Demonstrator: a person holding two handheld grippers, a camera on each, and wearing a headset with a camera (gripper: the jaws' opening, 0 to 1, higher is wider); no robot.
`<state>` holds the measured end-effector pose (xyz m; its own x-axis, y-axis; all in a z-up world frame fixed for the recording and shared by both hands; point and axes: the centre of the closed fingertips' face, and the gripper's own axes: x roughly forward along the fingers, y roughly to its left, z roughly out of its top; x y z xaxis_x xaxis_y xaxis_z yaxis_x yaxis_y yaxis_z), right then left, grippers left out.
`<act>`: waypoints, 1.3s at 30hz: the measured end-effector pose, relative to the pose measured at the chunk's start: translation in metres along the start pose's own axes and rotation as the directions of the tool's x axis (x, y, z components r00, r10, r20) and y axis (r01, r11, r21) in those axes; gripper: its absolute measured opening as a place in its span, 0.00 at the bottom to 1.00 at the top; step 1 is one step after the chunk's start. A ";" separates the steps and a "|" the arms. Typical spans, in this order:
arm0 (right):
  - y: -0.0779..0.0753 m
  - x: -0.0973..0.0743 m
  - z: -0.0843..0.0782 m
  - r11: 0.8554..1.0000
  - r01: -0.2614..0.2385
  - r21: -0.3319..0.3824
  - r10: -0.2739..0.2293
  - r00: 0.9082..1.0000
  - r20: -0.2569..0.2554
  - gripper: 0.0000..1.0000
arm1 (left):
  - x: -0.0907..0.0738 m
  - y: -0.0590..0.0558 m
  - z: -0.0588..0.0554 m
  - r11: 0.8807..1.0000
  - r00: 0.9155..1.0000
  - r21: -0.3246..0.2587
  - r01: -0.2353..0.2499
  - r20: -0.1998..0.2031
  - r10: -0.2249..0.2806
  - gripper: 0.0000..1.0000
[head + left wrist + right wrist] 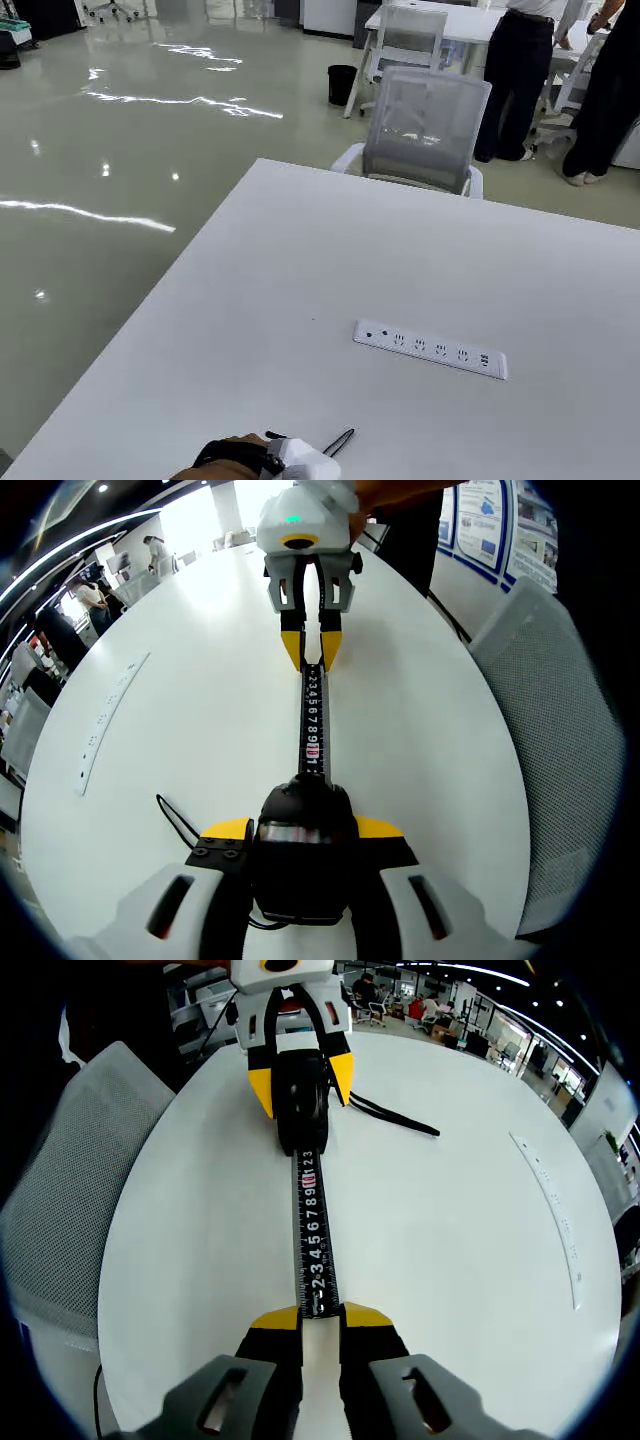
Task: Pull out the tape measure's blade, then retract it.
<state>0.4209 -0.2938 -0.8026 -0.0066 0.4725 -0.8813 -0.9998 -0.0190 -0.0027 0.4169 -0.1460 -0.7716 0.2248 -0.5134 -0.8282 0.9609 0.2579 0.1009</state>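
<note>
Looking down in the head view, the camera showed a flat white table (250, 300) with a long white power strip (430, 349) lying on it and a grey mesh office chair (425, 130) at the far edge. At the bottom edge a hand (232, 456) sat next to a thin black strap (338, 442); I couldn't tell which side it was.

In the left gripper view, the left gripper (305, 832) was clamped on the black tape measure case (303, 855), low over the table. The black steel blade with white numerals (312, 720) ran straight out to the right gripper (311, 652), whose yellow-tipped jaws were pinched narrow on the blade's end.

In the right gripper view, it was the same setup from the other end: the blade tip sat between the right jaws and the case was far off in the left jaws, with the strap trailing beside it.

Judgement: the pull-out was underway and only a short length was out. To do it well, hold the case dead steady and draw the right gripper back in line with the blade, flat and with no twist, so the tip doesn't slip out. For the retract, feed it back gently rather than letting it snap.
</note>
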 end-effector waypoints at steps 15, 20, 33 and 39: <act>-0.001 -0.001 -0.004 1.000 0.001 -0.004 -0.001 1.000 -0.006 0.11 | 0.000 0.001 0.000 1.000 1.000 -0.002 0.000 0.004 0.000 0.33; -0.002 -0.003 -0.010 1.000 0.002 -0.004 -0.002 1.000 -0.010 0.11 | 0.001 0.001 -0.001 1.000 1.000 -0.003 0.002 0.004 -0.002 0.33; 0.000 -0.005 -0.013 1.000 0.002 0.001 -0.002 1.000 -0.004 0.11 | 0.001 0.001 0.000 1.000 1.000 -0.003 0.001 0.005 -0.001 0.33; 0.000 -0.008 -0.013 1.000 -0.002 0.004 0.002 1.000 0.005 0.11 | 0.000 0.000 0.000 1.000 1.000 -0.002 0.001 0.005 -0.001 0.33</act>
<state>0.4210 -0.3084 -0.8018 -0.0087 0.4767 -0.8790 -0.9999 -0.0160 0.0012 0.4175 -0.1462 -0.7718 0.2245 -0.5181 -0.8254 0.9608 0.2593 0.0985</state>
